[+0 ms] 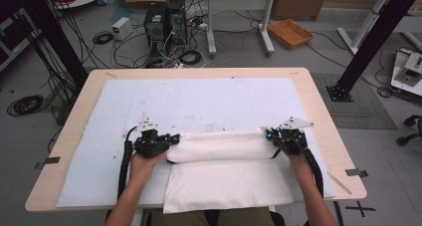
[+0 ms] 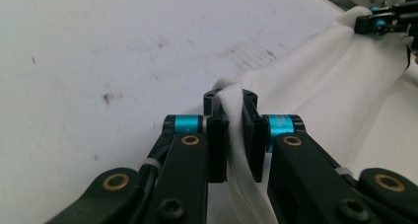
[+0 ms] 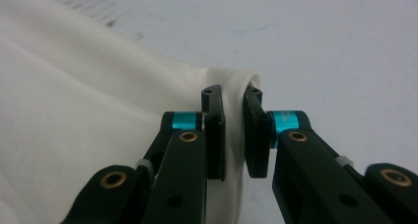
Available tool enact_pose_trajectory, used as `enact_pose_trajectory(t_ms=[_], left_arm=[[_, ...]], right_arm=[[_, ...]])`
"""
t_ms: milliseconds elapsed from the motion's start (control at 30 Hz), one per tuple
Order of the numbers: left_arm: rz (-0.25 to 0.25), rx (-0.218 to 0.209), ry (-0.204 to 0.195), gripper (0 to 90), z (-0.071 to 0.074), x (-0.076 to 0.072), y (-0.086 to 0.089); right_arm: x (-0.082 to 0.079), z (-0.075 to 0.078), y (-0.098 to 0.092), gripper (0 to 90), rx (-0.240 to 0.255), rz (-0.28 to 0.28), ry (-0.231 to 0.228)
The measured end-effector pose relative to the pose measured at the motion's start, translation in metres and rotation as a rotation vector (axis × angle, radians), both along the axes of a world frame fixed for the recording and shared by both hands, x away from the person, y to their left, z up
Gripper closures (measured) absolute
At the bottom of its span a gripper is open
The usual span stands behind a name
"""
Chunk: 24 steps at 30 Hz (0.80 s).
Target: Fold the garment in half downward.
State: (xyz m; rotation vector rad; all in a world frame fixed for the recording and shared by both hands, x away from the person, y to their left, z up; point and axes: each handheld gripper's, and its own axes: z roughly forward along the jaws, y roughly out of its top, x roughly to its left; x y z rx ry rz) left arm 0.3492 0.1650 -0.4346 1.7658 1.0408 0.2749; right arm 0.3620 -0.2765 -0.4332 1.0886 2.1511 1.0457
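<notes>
Forearms come in from the bottom edge of the high view, spread apart and angled a bit outward, one hand at each end of a white cloth. So the left gripper is turned inward toward the cloth's left end and the right gripper inward toward the right end, both low over the pale blue mat that covers the wooden table. The cloth sits at the near side of the mat, its far part bunched into a puffy roll strung between the two grippers, and a flat layer runs back toward the person and hangs slightly past the table edge.

From up high you can't really tell what the jaws are doing. Up close it's obvious: in the left gripper view the left gripper has its pads squeezed onto a pinched-up ridge of the fabric, and you also catch the right gripper far off at the other end. Right gripper view is the same story, right gripper clamped tight on a folded corner of cloth, with bare mat beyond it.
</notes>
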Motion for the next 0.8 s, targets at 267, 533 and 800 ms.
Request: enact_pose_trajectory(t_ms=[267,533,800], left_arm=[[0.061,0.022,-0.007,50.8,-0.003,-0.001,-0.006],[0.029,0.039,-0.021,49.1,-0.004,-0.029,0.002],[-0.035,0.054,0.05,79.6,-0.01,-0.031,-0.003]], right_arm=[[0.0,0.002,-0.003,59.8,0.016,-0.065,-0.053],[-0.031,0.004,-0.026,42.0,0.145,-0.009,-0.03],[-0.027,-0.012,-0.029,52.8,0.125,-0.011,0.111]])
